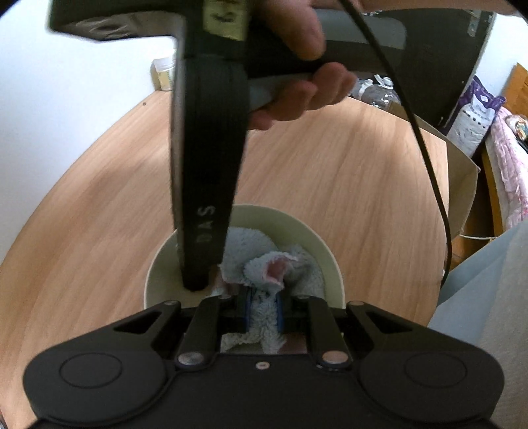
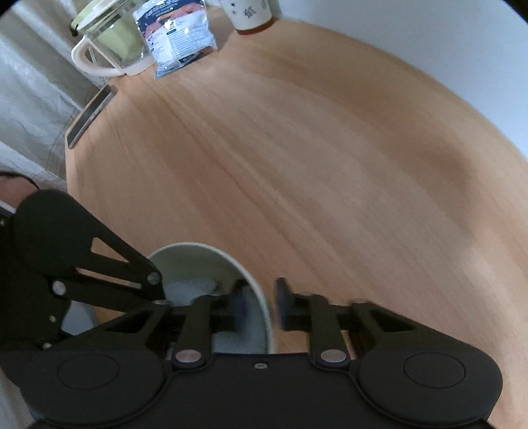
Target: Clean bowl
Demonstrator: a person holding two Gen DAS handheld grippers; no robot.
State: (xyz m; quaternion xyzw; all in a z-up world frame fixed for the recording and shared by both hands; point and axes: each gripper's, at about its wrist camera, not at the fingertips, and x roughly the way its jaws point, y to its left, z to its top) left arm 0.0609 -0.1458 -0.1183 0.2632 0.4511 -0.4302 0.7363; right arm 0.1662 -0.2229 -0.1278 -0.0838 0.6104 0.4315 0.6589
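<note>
Left wrist view: the left gripper point(image 1: 263, 313) is clamped narrow on a pale blue cloth point(image 1: 264, 264) bunched inside the cream bowl point(image 1: 326, 260), which sits near the table's point(image 1: 99, 198) near edge. The bowl's near rim is hidden behind the gripper body. The right gripper point(image 1: 194, 283) crosses overhead, one finger inside the bowl; its hand point(image 1: 297, 95) is blurred. Right wrist view: the right gripper point(image 2: 259, 305) straddles the bowl point(image 2: 198, 254) rim, jaws moderately apart, contact unclear through blur. Only here appear the pitcher point(image 2: 112, 46), snack packet point(image 2: 178, 36) and cup point(image 2: 249, 15) at the table's point(image 2: 330, 148) far edge.
</note>
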